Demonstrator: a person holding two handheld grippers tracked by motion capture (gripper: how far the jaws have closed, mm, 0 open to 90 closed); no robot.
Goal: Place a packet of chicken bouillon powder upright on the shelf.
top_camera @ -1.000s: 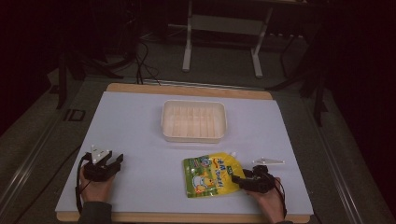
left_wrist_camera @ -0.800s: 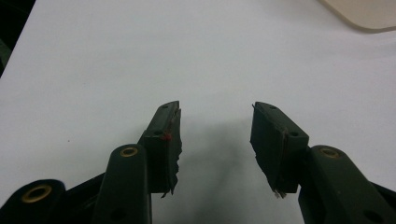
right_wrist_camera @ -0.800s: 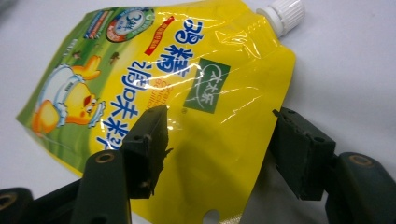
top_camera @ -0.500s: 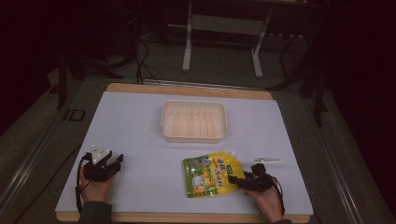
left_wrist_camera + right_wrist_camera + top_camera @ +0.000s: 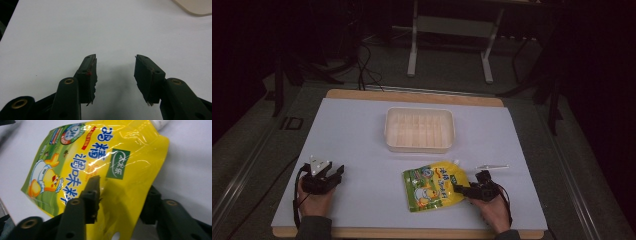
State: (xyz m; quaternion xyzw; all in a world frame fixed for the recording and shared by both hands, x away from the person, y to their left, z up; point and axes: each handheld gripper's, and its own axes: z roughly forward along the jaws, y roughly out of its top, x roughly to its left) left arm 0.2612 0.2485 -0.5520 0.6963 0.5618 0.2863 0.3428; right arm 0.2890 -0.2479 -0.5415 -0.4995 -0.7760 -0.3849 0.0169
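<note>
On the white table, left gripper rests spread; right gripper lies low, pinching the yellow pouch

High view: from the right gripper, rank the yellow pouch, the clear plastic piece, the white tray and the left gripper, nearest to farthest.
1. Yellow pouch: an edge sits between the jaws of the right gripper.
2. Clear plastic piece: on the table just beyond it, slightly to its right.
3. White tray: farther back, mid-table.
4. Left gripper: across the table at the near left, jaws open.
</note>
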